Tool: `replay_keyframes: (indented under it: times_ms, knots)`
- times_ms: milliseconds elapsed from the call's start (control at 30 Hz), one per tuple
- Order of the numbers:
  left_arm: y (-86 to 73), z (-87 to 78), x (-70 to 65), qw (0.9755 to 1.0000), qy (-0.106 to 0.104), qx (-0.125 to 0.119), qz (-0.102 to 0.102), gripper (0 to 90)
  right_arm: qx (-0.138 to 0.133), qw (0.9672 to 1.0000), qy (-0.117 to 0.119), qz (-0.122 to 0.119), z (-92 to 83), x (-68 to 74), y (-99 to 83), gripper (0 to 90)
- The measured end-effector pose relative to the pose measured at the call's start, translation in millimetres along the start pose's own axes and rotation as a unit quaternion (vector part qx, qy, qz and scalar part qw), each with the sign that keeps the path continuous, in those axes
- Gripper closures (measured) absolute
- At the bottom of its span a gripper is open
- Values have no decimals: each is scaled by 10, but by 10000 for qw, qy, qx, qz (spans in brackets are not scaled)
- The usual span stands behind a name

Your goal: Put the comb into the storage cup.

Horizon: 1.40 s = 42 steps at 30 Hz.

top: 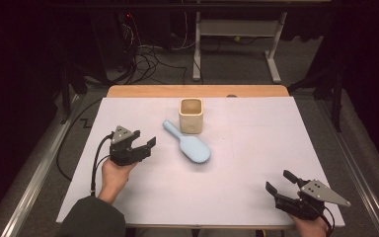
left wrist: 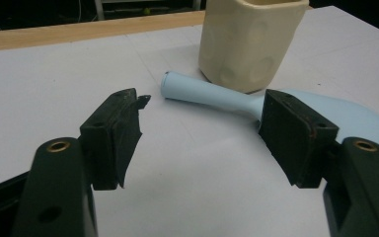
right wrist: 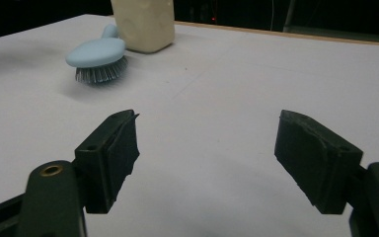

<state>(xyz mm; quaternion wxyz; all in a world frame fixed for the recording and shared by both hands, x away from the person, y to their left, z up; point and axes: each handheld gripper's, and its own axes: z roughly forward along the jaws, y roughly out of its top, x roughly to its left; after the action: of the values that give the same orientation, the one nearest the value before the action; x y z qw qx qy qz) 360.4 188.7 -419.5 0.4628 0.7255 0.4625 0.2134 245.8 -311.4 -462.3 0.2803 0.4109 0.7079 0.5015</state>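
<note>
A light blue hairbrush (top: 188, 144) lies bristles down near the middle of the white table top, its handle pointing to the far left. Just behind it stands a cream cup (top: 191, 115), upright and empty-looking. My left gripper (top: 145, 138) is held a little left of the handle, open, nothing between its pads. In the left gripper view the handle (left wrist: 202, 92) lies just ahead of the jaws (left wrist: 202, 116), with the cup (left wrist: 249, 39) behind it. My right gripper (top: 279, 181) hovers open at the near right corner. Its own view (right wrist: 207, 128) shows the brush (right wrist: 97, 55) and cup (right wrist: 145, 22) far off.
A white sheet (top: 256, 148) covers the table; a strip of wood (top: 143, 91) shows along the far edge. Beyond it are dark floor, cables and a white desk frame (top: 237, 29). A sleeve (top: 91, 217) enters at the bottom left.
</note>
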Motion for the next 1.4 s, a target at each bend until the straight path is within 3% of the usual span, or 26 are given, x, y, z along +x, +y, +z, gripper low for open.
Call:
replay_keyframes:
  times_ms: [433, 1033, 1233, 1400]
  knots:
    - [172, 121, -77, 9999, -78, 30, 102, 331, -11, 10000, -8, 10, -2, -3, -1, 252]
    - [423, 306, -133, 9982, -58, 509, 302, 366, 11, 10000, 9, 12, 0, -1, -3, 253]
    - [546, 345, -111, 9978, -50, 634, 161, 393, 7, 10000, 12, -3, 0, 0, -2, 255]
    - [581, 385, -77, 9973, -106, 702, 163, 416, 8, 10000, 2, 2, -1, -1, -3, 256]
